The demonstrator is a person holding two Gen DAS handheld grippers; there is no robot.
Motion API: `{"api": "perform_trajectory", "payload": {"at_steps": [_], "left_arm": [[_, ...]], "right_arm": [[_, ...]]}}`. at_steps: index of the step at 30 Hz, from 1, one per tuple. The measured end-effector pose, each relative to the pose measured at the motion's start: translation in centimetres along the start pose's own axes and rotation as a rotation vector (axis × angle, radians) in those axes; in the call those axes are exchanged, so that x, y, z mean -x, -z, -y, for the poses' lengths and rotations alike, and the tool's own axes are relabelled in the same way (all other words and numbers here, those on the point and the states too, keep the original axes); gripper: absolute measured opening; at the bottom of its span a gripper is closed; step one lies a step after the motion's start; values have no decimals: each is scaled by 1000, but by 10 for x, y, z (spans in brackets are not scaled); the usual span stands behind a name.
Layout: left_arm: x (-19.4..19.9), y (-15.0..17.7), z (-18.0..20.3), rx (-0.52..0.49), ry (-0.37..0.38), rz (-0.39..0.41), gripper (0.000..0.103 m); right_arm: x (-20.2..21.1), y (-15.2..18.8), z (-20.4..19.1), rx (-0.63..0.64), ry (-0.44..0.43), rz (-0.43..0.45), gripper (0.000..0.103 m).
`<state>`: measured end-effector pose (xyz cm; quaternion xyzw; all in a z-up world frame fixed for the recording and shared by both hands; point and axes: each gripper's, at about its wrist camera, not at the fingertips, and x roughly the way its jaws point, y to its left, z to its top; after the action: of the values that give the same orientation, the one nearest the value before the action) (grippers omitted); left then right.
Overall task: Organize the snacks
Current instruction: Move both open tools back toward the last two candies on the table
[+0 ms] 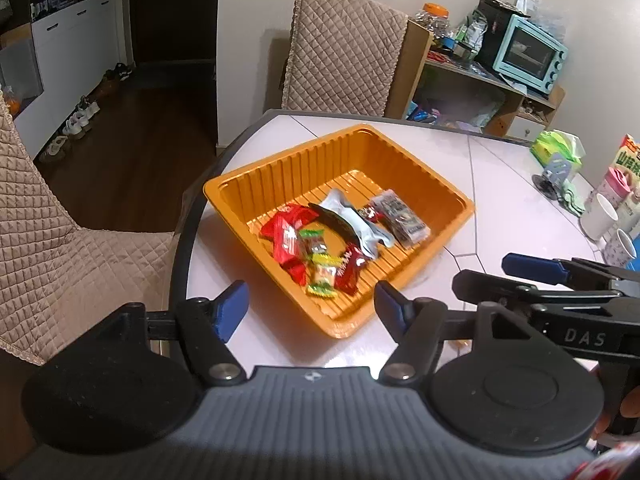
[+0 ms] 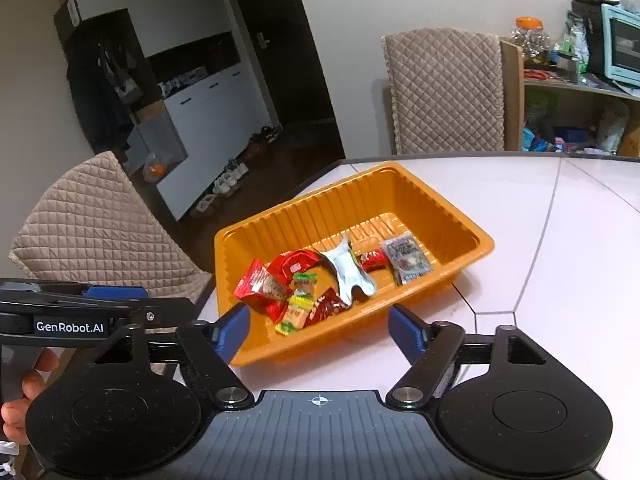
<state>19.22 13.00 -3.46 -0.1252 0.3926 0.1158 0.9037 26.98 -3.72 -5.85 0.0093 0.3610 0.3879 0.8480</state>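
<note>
An orange ribbed plastic tray (image 1: 448, 190) (image 2: 476, 236) stands on the white table and holds several snack packets: red wrappers (image 1: 290, 226) (image 2: 262, 284), green-yellow candies (image 1: 322, 276) (image 2: 298, 308), a pale blue pouch (image 1: 352, 220) (image 2: 348, 272) and a grey printed packet (image 1: 400, 216) (image 2: 408, 258). My left gripper (image 1: 310, 304) is open and empty, just in front of the tray's near corner. My right gripper (image 2: 318, 330) is open and empty, just in front of the tray's near wall. The right gripper also shows in the left wrist view (image 1: 532, 266), seen side-on.
Quilted chairs stand behind the table (image 1: 344, 48) (image 2: 444, 88) and at its left (image 1: 48, 216) (image 2: 92, 216). At the table's right edge are cups (image 1: 600, 210), a green tissue pack (image 1: 558, 148) and a small stand. A cluttered shelf with a mint oven (image 1: 528, 54) is behind.
</note>
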Motion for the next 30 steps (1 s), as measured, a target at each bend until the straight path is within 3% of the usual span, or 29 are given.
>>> {"api": "perform_trajectory", "payload": {"at_steps": [3, 22, 30], "left_arm": [[11, 9, 4, 6, -4, 5, 83], [33, 66, 42, -16, 50, -90, 86], [35, 86, 64, -69, 59, -111, 86]], "right_arm": [[15, 8, 0, -12, 8, 1, 83], [84, 67, 27, -84, 95, -48, 87], [98, 89, 43, -113, 127, -82, 87]]}}
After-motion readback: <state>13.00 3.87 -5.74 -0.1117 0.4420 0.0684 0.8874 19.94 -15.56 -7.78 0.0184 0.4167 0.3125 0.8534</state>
